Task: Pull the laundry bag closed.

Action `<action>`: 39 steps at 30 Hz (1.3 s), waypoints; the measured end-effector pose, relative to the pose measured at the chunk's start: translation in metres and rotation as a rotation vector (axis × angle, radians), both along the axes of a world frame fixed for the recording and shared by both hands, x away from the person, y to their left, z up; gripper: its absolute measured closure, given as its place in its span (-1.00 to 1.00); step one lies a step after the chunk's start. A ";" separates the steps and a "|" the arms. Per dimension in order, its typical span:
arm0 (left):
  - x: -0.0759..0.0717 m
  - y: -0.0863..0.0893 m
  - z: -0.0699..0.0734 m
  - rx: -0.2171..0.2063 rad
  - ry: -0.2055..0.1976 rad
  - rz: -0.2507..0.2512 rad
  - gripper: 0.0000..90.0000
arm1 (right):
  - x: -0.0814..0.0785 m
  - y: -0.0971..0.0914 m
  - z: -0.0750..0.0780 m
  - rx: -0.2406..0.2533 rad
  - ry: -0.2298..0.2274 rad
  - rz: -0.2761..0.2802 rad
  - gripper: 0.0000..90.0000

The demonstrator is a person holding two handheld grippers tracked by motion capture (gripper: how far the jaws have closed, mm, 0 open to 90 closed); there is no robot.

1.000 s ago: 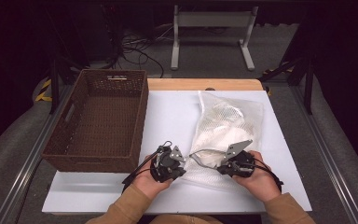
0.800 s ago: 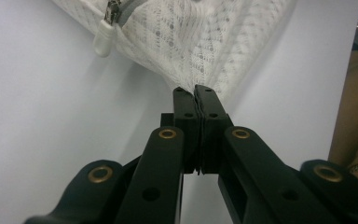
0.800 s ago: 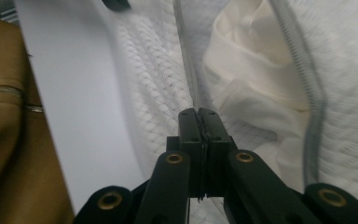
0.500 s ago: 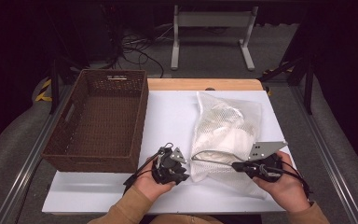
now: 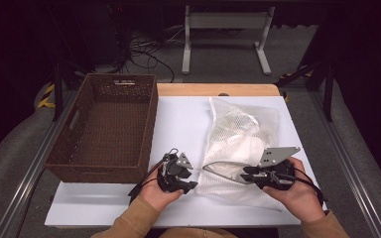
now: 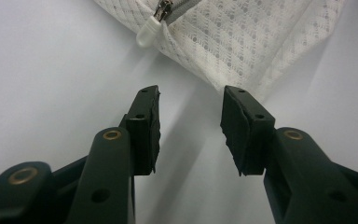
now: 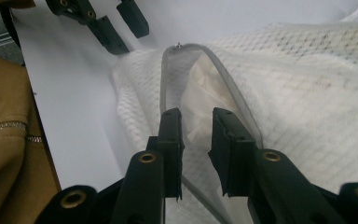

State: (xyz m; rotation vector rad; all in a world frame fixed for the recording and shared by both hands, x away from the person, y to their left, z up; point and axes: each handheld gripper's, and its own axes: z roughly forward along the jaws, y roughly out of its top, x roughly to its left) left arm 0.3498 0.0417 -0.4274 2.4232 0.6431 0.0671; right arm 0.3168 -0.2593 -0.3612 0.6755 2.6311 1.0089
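Note:
A white mesh laundry bag (image 5: 243, 134) lies on the white table (image 5: 183, 119), with pale cloth inside. Its grey zipper (image 7: 205, 84) stands open in a loop along the near edge. My left gripper (image 5: 191, 181) rests at the bag's near-left corner. Its jaws (image 6: 191, 93) have just been opening and nothing is between them; the bag's corner (image 6: 242, 37) and the zipper pull (image 6: 149, 32) lie just ahead. My right gripper (image 5: 245, 173) hovers over the bag's opening. Its jaws (image 7: 196, 114) have also just been opening and press on nothing. The left gripper (image 7: 130, 37) shows beyond it.
A brown wicker basket (image 5: 109, 124) stands on the table's left side, close to my left hand. A tan sleeve (image 7: 9, 140) fills the left edge of the right gripper view. Metal rails and a dark floor with cables surround the table.
My right gripper moved right and up along the bag's near edge, and the zipper opened with it. Both grippers' jaws have since parted. The left hand stayed put.

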 end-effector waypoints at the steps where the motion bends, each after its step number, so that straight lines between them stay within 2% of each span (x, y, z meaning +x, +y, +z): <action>1: -0.001 0.001 0.001 0.004 -0.006 -0.003 0.28 | 0.001 0.002 0.001 0.002 -0.001 0.003 0.61; 7: -0.002 0.005 0.003 0.001 -0.008 0.016 0.27 | 0.009 0.020 0.007 -0.003 -0.012 0.038 0.57; 12: -0.005 0.012 0.004 -0.006 -0.018 0.031 0.27 | 0.022 0.038 0.010 -0.002 -0.011 0.070 0.53; 20: -0.005 0.021 0.003 -0.016 -0.018 0.053 0.26 | 0.040 0.060 0.004 -0.013 0.021 0.101 0.52; 27: -0.009 0.027 0.002 -0.014 -0.022 0.073 0.26 | 0.053 0.076 -0.002 -0.038 0.032 0.115 0.52; 31: -0.011 0.031 0.001 -0.019 -0.020 0.085 0.26 | 0.058 0.082 -0.004 -0.042 0.051 0.118 0.56; 39: -0.013 0.037 0.000 -0.024 -0.019 0.107 0.26 | 0.069 0.099 -0.010 -0.062 0.058 0.140 0.54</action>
